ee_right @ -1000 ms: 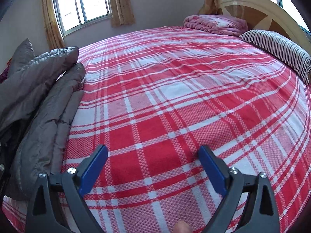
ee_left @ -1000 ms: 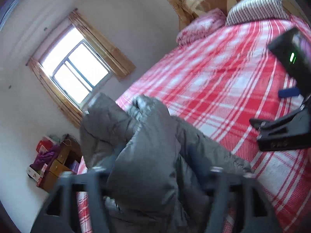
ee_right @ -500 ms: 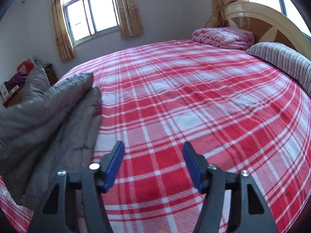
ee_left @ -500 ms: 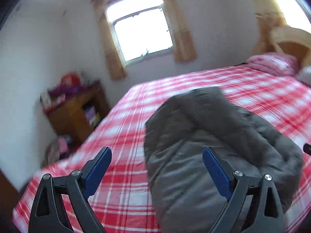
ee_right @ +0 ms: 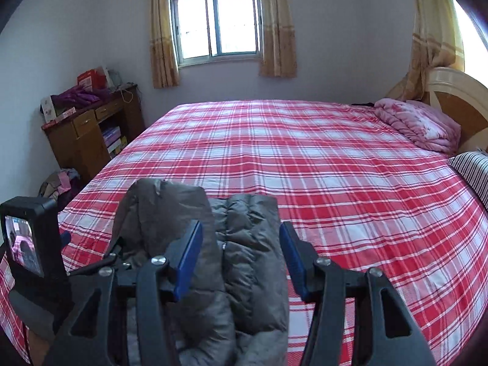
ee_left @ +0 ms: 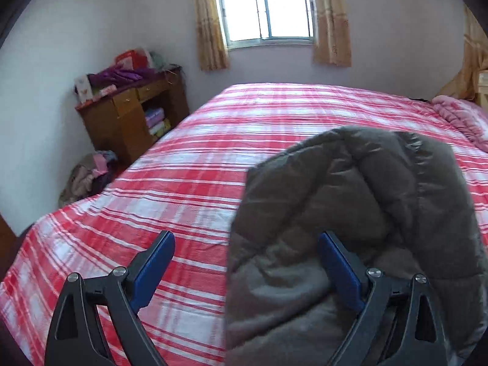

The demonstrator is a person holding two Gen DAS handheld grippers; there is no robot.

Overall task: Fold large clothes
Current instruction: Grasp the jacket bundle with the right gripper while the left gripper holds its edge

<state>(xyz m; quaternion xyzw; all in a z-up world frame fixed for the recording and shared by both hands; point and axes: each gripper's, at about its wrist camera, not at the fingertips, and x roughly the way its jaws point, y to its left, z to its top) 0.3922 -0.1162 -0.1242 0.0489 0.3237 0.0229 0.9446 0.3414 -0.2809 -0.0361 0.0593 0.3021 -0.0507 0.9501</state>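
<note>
A grey puffer jacket [ee_left: 360,213] lies bunched at the near edge of the red plaid bed [ee_left: 213,158]. My left gripper [ee_left: 247,270] is open; its left finger is over the bare sheet and its right finger over the jacket's left part. In the right wrist view the jacket [ee_right: 244,244] lies between the fingers of my right gripper [ee_right: 241,257], which is open around a folded ridge without clamping it. The left gripper's body and screen [ee_right: 30,244] show at the left of that view.
A wooden cabinet [ee_right: 88,131] piled with clothes and boxes stands left of the bed. A clothes heap [ee_left: 88,177] lies on the floor by it. A pink quilt [ee_right: 421,125], a striped pillow [ee_right: 472,174] and the headboard are at the right. A window is on the far wall.
My left gripper let go of the jacket, opened and swung to level. My right gripper narrowed a little and moved left over the jacket, which now lies on the bed.
</note>
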